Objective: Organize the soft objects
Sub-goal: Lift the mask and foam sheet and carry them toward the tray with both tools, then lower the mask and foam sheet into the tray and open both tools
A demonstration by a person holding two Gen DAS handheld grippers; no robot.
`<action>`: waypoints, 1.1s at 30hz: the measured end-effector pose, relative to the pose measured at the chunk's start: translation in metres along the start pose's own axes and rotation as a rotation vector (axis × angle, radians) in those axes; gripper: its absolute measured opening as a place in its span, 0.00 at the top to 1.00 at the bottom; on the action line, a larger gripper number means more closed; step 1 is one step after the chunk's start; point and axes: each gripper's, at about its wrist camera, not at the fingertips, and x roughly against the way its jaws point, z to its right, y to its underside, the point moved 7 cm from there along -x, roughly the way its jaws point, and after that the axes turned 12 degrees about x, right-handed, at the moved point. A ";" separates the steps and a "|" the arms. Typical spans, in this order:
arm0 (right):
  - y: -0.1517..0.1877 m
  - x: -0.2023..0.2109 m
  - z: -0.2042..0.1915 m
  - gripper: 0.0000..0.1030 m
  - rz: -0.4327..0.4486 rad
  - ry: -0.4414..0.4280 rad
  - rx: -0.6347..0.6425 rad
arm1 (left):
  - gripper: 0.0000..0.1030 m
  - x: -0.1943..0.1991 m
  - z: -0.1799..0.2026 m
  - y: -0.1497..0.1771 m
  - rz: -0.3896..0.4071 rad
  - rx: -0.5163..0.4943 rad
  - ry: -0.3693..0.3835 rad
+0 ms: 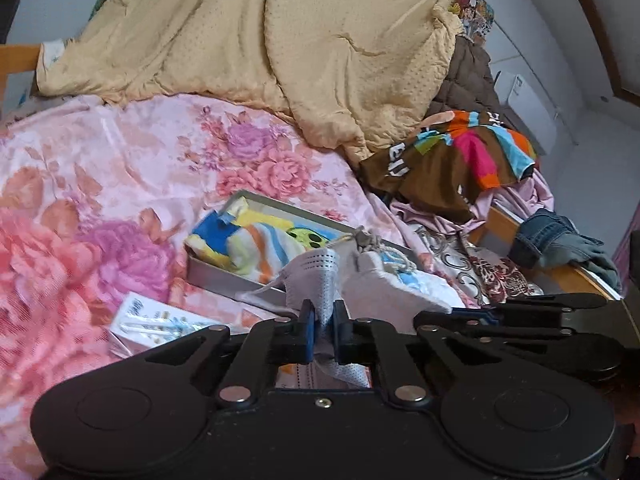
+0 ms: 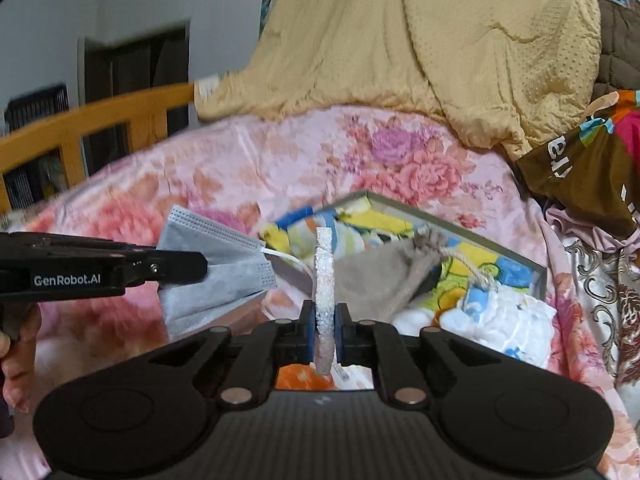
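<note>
My left gripper (image 1: 323,314) is shut on a pleated grey face mask (image 1: 318,276), held up above the pink floral bedspread. The right wrist view shows the same mask (image 2: 216,276) fanning out from the left gripper (image 2: 200,267). My right gripper (image 2: 324,316) is shut on a thin white foam pad (image 2: 324,276), seen edge-on and upright. In the left wrist view that pad (image 1: 384,286) sticks out of the right gripper (image 1: 456,311). Behind both lies a grey metal tray (image 2: 460,228) holding a colourful striped cloth (image 1: 256,240) and a grey drawstring pouch (image 2: 384,276).
A beige quilt (image 1: 260,40) is heaped at the back of the bed. A brown multicoloured garment (image 1: 460,156) and jeans (image 1: 560,240) lie at the right, by the wooden bed frame (image 2: 100,120). A white box (image 1: 160,324) rests near left. A hand (image 2: 16,360) shows at the left.
</note>
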 end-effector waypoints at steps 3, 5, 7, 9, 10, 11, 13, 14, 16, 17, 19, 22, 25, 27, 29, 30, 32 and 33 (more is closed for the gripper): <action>-0.008 0.000 0.008 0.90 0.057 0.010 -0.026 | 0.92 0.005 0.007 -0.015 0.022 -0.055 -0.007; -0.014 -0.006 0.014 0.90 0.097 0.022 -0.038 | 0.92 0.005 0.013 -0.026 0.041 -0.096 -0.005; -0.017 -0.015 0.025 0.90 0.140 0.030 -0.076 | 0.92 -0.002 0.017 -0.040 0.064 -0.126 -0.008; -0.017 -0.024 0.036 0.90 0.182 0.038 -0.131 | 0.92 -0.012 0.020 -0.054 0.091 -0.137 -0.004; -0.017 -0.029 0.040 0.90 0.201 0.046 -0.156 | 0.92 -0.018 0.022 -0.060 0.104 -0.146 -0.002; -0.017 -0.033 0.043 0.90 0.216 0.061 -0.170 | 0.92 -0.026 0.024 -0.067 0.116 -0.158 -0.003; -0.022 -0.044 0.049 0.90 0.235 0.098 -0.185 | 0.92 -0.041 0.026 -0.076 0.127 -0.165 0.003; -0.025 -0.049 0.051 0.90 0.243 0.115 -0.188 | 0.92 -0.051 0.026 -0.081 0.132 -0.164 0.009; -0.030 -0.057 0.054 0.90 0.271 0.138 -0.191 | 0.92 -0.068 0.024 -0.088 0.134 -0.153 0.010; -0.031 -0.060 0.056 0.90 0.283 0.148 -0.198 | 0.91 -0.076 0.022 -0.091 0.134 -0.139 0.008; -0.029 -0.067 0.061 0.90 0.305 0.151 -0.233 | 0.91 -0.090 0.019 -0.095 0.128 -0.125 0.003; -0.021 -0.074 0.070 0.90 0.321 0.139 -0.295 | 0.91 -0.111 0.022 -0.097 0.120 -0.160 0.006; -0.009 -0.083 0.080 0.90 0.308 0.135 -0.357 | 0.91 -0.128 0.022 -0.093 0.110 -0.162 0.012; -0.001 -0.088 0.086 0.90 0.298 0.133 -0.403 | 0.91 -0.141 0.021 -0.089 0.097 -0.145 0.009; 0.006 -0.093 0.091 0.90 0.285 0.112 -0.447 | 0.91 -0.151 0.019 -0.086 0.087 -0.126 -0.004; 0.009 -0.095 0.094 0.90 0.281 0.107 -0.467 | 0.91 -0.156 0.017 -0.084 0.080 -0.107 -0.011; 0.013 -0.098 0.097 0.90 0.277 0.099 -0.489 | 0.91 -0.163 0.014 -0.081 0.063 -0.079 -0.022; 0.014 -0.099 0.098 0.90 0.277 0.094 -0.498 | 0.91 -0.166 0.013 -0.080 0.054 -0.069 -0.029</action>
